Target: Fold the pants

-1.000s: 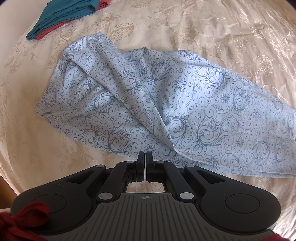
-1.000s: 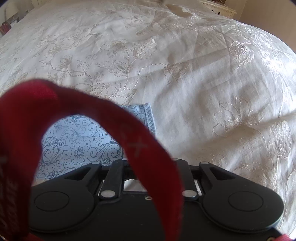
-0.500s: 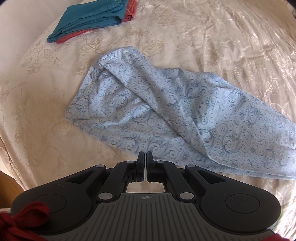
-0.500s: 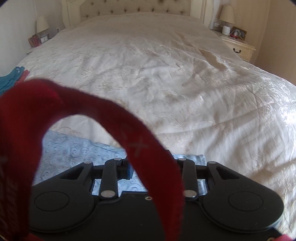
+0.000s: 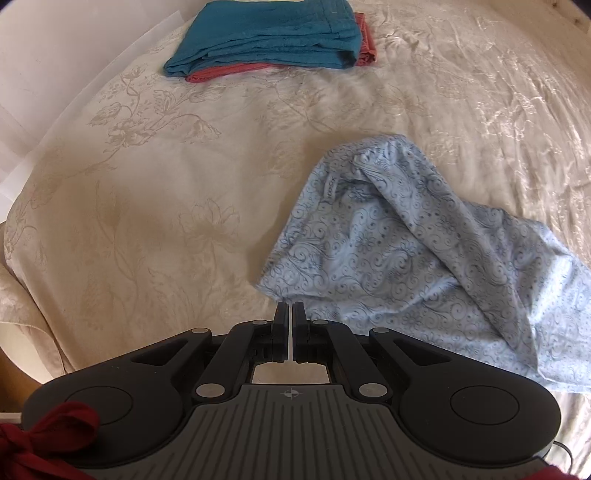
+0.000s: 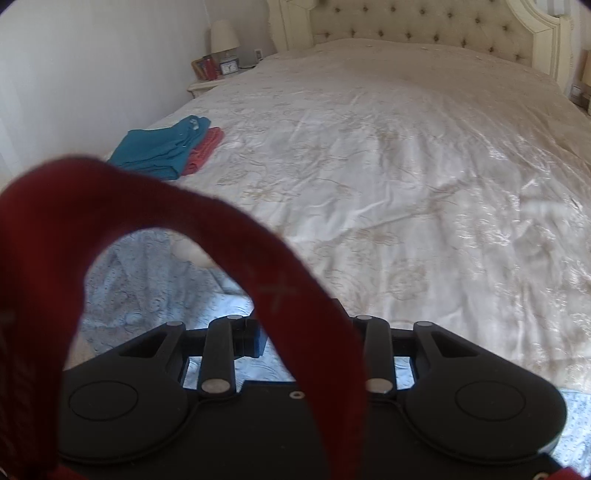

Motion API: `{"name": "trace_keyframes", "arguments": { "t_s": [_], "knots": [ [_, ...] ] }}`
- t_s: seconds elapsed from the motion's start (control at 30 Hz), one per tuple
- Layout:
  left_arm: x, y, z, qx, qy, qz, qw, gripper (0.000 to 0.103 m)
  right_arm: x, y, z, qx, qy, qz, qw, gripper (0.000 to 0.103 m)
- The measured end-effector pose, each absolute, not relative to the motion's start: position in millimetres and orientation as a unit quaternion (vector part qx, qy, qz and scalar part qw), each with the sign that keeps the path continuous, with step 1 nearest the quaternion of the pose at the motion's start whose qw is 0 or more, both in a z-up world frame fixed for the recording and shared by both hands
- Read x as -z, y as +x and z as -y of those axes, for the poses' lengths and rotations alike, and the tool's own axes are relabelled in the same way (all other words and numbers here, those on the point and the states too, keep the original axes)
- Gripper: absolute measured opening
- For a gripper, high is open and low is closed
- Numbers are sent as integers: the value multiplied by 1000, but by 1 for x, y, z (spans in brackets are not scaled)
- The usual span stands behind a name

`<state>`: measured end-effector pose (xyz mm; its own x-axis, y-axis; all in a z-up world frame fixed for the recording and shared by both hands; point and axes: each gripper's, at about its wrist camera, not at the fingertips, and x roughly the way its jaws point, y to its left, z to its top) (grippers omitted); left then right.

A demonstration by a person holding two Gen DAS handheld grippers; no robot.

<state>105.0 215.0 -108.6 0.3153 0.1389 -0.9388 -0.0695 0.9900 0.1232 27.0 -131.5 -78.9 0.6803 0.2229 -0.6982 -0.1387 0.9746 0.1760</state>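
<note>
The light blue pants [image 5: 406,258] with a dark swirl print lie crumpled on the cream bedspread [image 5: 166,221], at the right of the left wrist view. My left gripper [image 5: 290,308] is shut, its tips just off the pants' near left corner, and no cloth shows between them. In the right wrist view the pants [image 6: 155,288] show low on the left, under a red strap [image 6: 221,236] that arches across the lens. My right gripper [image 6: 295,328] hangs open above the cloth with nothing between its fingers. The strap hides its right finger.
A folded teal garment [image 5: 269,37] on a folded red one [image 5: 365,44] lies near the bed's left edge, beyond the pants. The bed reaches back to a tufted headboard [image 6: 424,29]. A nightstand with a lamp [image 6: 223,37] stands at the far left, by the wall.
The left gripper has swung left, so the pants now sit at the right and the folded stack is nearer. The right gripper has spread its jaws, risen and tilted up toward the headboard.
</note>
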Motion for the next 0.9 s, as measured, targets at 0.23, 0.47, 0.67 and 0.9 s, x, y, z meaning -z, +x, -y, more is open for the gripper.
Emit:
{"name": "trace_keyframes", "arguments": {
  "t_s": [0.23, 0.47, 0.67, 0.9],
  "knots": [
    [128, 146, -229, -10, 26, -581, 813, 2, 82, 78, 48, -157, 48, -387, 907, 45],
    [149, 166, -211, 103, 13, -579, 808, 2, 90, 121, 1, -180, 52, -406, 895, 50],
    [178, 178, -201, 122, 29, -595, 794, 2, 105, 152, -24, -199, 43, -432, 879, 50],
    [194, 210, -231, 84, -23, -609, 789, 2, 129, 189, -47, -226, 38, -465, 855, 51]
  ]
}}
